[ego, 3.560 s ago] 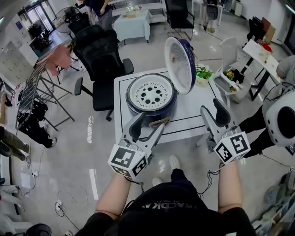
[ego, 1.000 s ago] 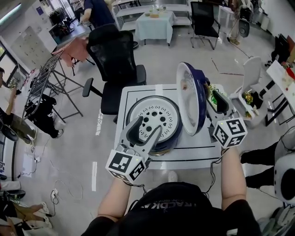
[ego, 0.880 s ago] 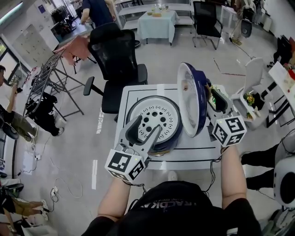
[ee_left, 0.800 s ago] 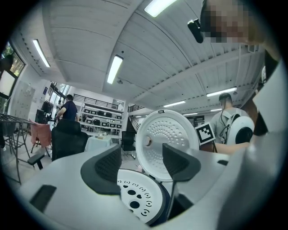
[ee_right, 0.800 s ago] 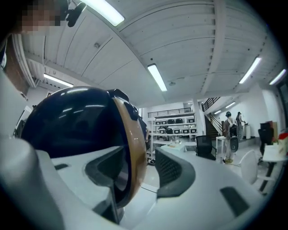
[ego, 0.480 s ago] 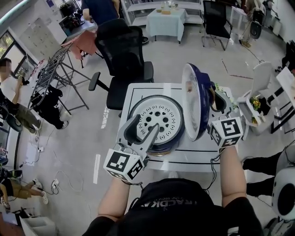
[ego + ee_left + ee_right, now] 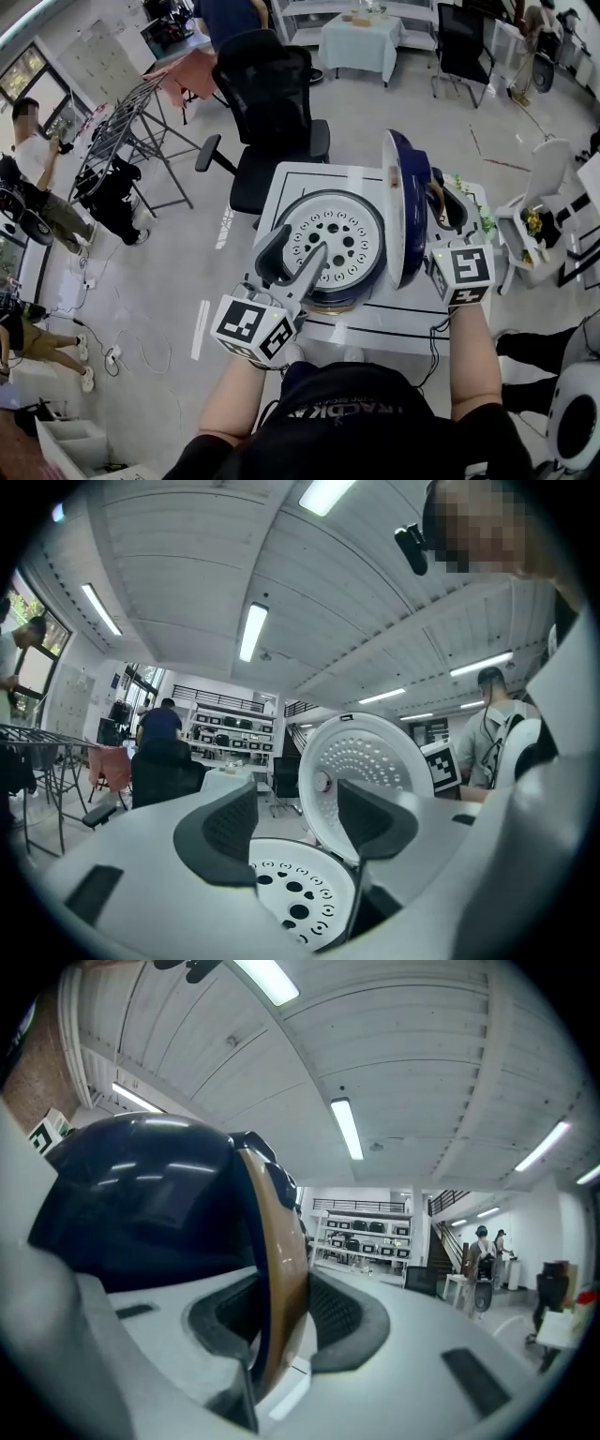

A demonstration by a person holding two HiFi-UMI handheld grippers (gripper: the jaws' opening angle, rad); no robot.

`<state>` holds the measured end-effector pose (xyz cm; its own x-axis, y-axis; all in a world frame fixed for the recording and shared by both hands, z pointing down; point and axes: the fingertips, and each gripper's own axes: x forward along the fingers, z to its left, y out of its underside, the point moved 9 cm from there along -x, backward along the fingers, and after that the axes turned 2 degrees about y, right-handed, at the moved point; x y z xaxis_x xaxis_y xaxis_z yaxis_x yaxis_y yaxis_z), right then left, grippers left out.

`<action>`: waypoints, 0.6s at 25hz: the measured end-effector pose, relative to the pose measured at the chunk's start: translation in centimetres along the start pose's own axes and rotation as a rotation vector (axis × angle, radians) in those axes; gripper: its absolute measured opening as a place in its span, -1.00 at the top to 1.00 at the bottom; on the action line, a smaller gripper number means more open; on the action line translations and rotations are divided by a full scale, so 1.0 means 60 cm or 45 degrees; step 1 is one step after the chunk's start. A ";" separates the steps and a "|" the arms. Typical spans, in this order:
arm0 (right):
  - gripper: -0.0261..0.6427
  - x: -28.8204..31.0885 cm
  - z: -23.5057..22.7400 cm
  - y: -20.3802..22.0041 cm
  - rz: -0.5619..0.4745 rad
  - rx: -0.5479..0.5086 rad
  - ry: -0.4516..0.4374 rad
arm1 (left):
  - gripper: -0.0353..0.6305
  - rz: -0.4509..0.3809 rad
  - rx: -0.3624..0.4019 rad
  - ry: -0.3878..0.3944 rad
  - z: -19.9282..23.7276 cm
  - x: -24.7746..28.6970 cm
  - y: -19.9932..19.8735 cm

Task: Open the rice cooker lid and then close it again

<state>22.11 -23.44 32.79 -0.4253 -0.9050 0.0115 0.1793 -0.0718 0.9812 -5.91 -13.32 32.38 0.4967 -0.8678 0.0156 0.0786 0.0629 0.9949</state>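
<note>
On the counter [image 7: 284, 184], the lid [image 7: 398, 211] is seen raised; only closing is left. Its edge is pinched by the right gripper [image 7: 286, 1312], whose jaws have just been closing; the left gripper [image 7: 292, 262] is spread wide, empty.

Black top, two pale grey hand-held grippers

At 6 o'clock in the head view the person wears a black short-sleeved top [image 7: 375, 442] with faint lettering at the neck. The left gripper [image 7: 298, 246] and right gripper [image 7: 445, 199] have pale grey bodies and dark textured pads [image 7: 230, 822]. Each carries a white cube of black square markers, at 7 o'clock [image 7: 251, 328] and 4 o'clock [image 7: 461, 274]. A thin black cable [image 7: 433, 349] trails beneath the right cube.
</note>
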 end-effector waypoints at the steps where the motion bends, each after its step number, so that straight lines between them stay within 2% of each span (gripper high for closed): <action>1: 0.58 0.003 0.007 -0.004 0.001 -0.018 -0.004 | 0.09 -0.001 -0.006 -0.009 0.006 -0.004 -0.001; 6: 0.58 0.014 0.041 -0.022 0.025 -0.087 0.004 | 0.26 -0.010 -0.016 -0.011 0.038 -0.022 -0.009; 9: 0.58 0.023 0.069 -0.035 0.036 -0.135 0.022 | 0.55 -0.022 -0.015 -0.005 0.066 -0.036 -0.019; 11: 0.58 0.027 0.086 -0.041 0.050 -0.182 0.028 | 0.84 -0.036 -0.030 0.002 0.083 -0.041 -0.025; 15: 0.57 0.041 0.122 -0.055 0.082 -0.311 0.018 | 0.88 -0.045 -0.039 0.045 0.107 -0.040 -0.039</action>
<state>13.96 -22.36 31.02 -0.3935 -0.9168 0.0682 0.4153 -0.1110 0.9029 -12.83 -14.57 30.68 0.5232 -0.8519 -0.0235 0.1225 0.0479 0.9913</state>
